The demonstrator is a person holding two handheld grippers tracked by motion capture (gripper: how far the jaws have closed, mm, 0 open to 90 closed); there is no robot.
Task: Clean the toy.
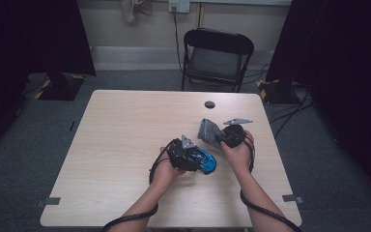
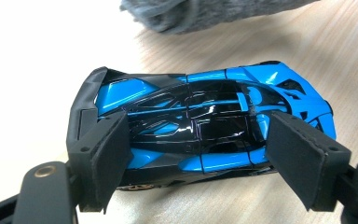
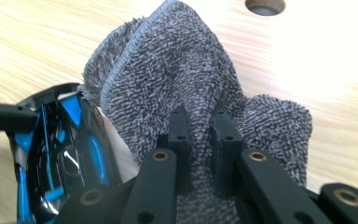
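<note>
Dim high view, dark edges, overexposed glare on table [image 2: 32, 42] in both gripper views, near fingers soft

The bench [image 1: 125, 145] lies bare across its whole left half and along the far edge, so passage there is free. Toward the right edge, the blue toy car [image 1: 206, 162] and the grey cloth [image 1: 208, 130] just beyond it crowd the room between both hands. A small round hole [image 1: 209, 104] sits near the far edge.
</note>
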